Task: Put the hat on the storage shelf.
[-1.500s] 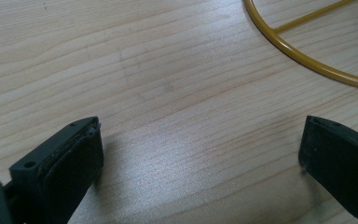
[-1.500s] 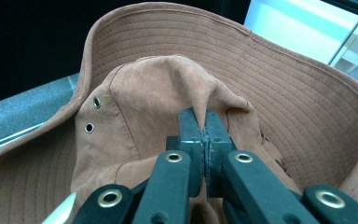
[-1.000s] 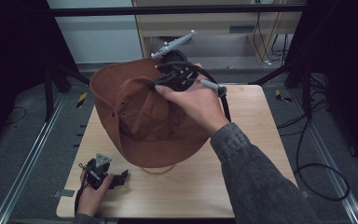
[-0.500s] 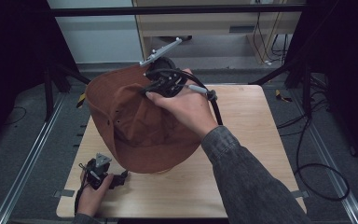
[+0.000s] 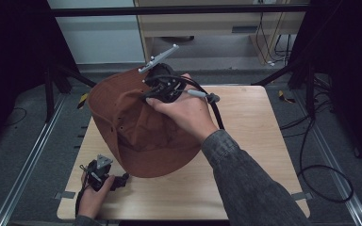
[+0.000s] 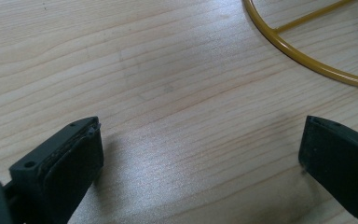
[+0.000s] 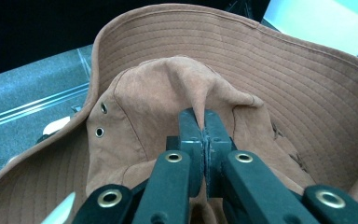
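A brown brimmed hat [image 5: 141, 127] hangs tilted over the middle of the wooden table [image 5: 259, 141], its lower brim close to the tabletop. My right gripper [image 5: 147, 96] is shut on a pinched fold of the hat's crown [image 7: 200, 100], with the wide stitched brim [image 7: 303, 79] curving behind it. My left gripper [image 5: 99, 170] rests at the table's front left corner, held in a hand. Its jaws stand wide open over bare wood [image 6: 200, 149] with nothing between them. A thin yellow wire ring [image 6: 298, 53] lies on the table just beyond them.
Dark frame legs [image 5: 306, 80] and cables [image 5: 320, 169] flank the table on the right. A metal rail [image 5: 23, 165] runs along the floor at the left. A pale cabinet [image 5: 207, 28] stands behind the table.
My right hand has carried the hat left and slightly down; the hat now hangs more steeply, brim nearer the table. The left gripper has stayed put.
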The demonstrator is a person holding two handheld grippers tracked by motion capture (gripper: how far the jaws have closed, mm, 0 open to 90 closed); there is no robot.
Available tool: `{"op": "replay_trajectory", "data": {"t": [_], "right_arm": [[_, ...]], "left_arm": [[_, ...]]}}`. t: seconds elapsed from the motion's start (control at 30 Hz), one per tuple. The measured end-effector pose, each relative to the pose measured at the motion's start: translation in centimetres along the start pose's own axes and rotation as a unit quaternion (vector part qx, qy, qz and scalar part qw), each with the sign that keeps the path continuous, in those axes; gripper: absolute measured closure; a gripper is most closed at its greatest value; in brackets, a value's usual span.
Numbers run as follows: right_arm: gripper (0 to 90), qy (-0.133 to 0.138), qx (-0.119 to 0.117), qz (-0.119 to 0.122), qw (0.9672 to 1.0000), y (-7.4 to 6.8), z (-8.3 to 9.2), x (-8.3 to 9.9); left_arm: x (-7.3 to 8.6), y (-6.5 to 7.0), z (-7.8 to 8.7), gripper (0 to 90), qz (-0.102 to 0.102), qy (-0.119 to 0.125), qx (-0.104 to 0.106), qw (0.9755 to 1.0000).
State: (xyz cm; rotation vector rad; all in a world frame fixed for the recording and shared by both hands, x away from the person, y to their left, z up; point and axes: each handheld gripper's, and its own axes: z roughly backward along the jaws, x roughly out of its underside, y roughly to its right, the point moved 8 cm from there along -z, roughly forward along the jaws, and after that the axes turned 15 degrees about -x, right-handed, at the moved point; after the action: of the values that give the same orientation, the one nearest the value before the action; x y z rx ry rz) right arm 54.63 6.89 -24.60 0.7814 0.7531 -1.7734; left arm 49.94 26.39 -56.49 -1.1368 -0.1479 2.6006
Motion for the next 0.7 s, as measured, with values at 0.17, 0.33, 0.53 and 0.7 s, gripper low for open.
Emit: {"op": "replay_trajectory", "data": {"t": [0.17,0.33,0.53,0.7], "right_arm": [[89.3,-0.002,0.001,-0.005,1.0,0.36,0.0,0.14],[89.3,-0.006,0.002,-0.008,0.9999,0.62,-0.08,0.33],[89.2,-0.013,0.005,-0.016,0.9998,0.85,-0.32,0.71],[89.2,-0.017,0.003,-0.015,0.9997,0.78,-0.63,0.85]], "left_arm": [[0.0,0.0,0.0,0.0,0.0,0.0,0.0,1.0],[-0.09,0.11,-0.06,0.0,0.009,0.004,0.0,1.0],[-0.08,0.12,-0.06,0.0,0.009,0.004,0.0,1.0],[-0.01,0.02,0.0,0.0,0.0,0.0,0.001,1.0]]}}
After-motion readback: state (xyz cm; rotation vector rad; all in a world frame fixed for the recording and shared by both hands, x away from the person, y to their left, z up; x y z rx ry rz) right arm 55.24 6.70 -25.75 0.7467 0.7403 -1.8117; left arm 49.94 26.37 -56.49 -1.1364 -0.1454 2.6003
